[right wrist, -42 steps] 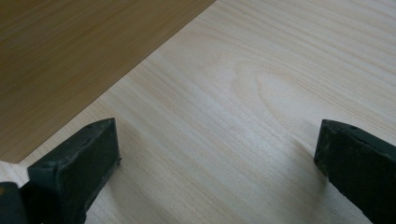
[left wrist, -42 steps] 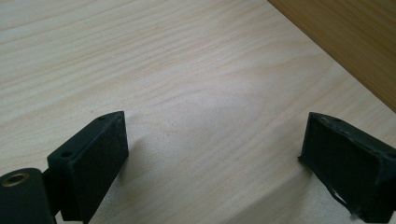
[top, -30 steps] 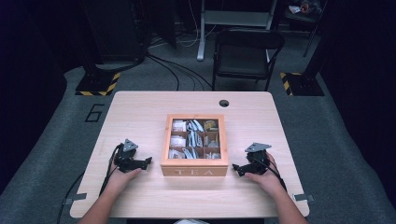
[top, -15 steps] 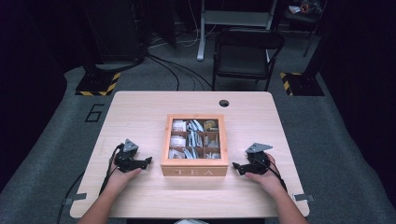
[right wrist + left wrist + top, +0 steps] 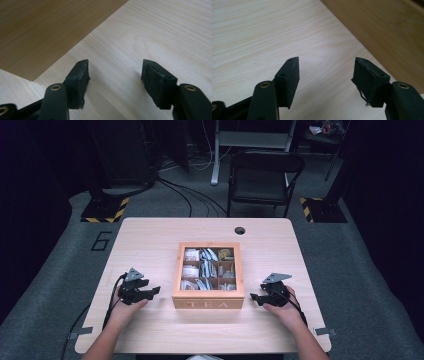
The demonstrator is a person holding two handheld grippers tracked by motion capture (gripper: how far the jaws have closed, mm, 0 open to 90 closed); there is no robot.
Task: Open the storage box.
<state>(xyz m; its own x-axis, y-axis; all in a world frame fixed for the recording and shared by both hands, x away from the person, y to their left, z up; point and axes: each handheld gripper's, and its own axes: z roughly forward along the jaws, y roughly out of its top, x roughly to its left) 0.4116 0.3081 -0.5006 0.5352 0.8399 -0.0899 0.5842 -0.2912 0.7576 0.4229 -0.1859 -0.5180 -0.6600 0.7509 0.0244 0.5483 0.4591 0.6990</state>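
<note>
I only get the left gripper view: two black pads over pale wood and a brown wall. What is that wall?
Observer: It is the side of a wooden tea box with TEA on its front.
Operator: What's inside?
Observer: Tea bags sorted into compartments, seen through the top.
Operator: Is anyone on the other side?
Observer: Yes, the right hand-held gripper rests on the table beside the box, jaws apart, holding nothing.
Operator: And mine?
Observer: The left hand-held gripper has just been closing, nothing between its jaws.

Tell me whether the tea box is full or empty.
Full, or nearly: the tea box shows pale tea bags in its compartments in the high view. Whether a clear lid covers them, I cannot tell.
</note>
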